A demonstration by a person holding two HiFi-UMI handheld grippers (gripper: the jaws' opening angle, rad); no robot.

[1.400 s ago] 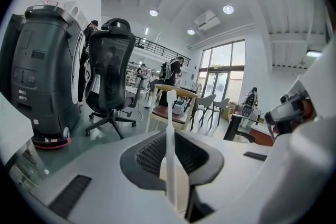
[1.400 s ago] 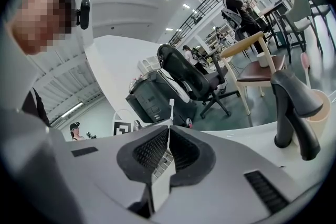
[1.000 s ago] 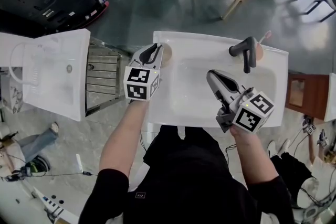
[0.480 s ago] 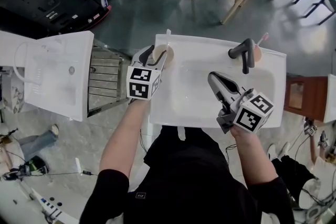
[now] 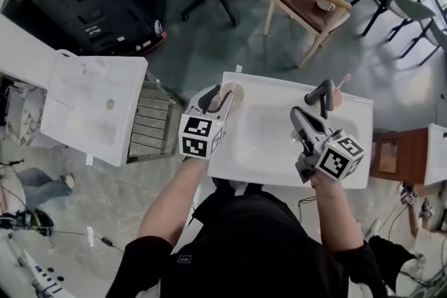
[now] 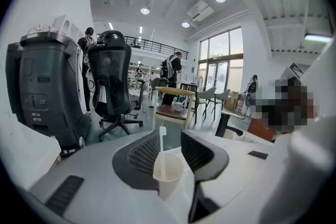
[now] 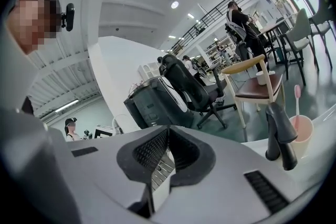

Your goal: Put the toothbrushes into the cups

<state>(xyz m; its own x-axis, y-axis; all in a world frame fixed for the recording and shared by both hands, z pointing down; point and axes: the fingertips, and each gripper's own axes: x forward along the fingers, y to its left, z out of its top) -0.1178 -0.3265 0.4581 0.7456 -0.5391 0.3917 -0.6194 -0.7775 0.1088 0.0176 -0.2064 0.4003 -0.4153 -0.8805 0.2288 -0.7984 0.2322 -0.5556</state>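
My left gripper (image 6: 170,147) has its fingers apart, gripping nothing, since the slim white plastic toothbrush (image 6: 163,139) already stands in the pale paper cup (image 6: 167,173) on the white ceramic sink's (image 5: 265,139) left rear corner; my right gripper (image 7: 167,149) is pinched together, empty, the pink toothbrush (image 7: 296,99) sitting in the pink cup (image 7: 302,131); a second ago my left jaws hung over the cup; they have just opened and lifted clear

The sink (image 5: 279,88) is white. At its far left, the cream cup (image 6: 167,176) has a white toothbrush (image 6: 161,144). At its far right are a pink cup (image 7: 301,134), a pink toothbrush (image 7: 296,99) and a black tap (image 7: 277,134). The left gripper (image 5: 216,95) and right gripper (image 5: 299,114) are grey, and their cubes are patterned in black-and-white squares.
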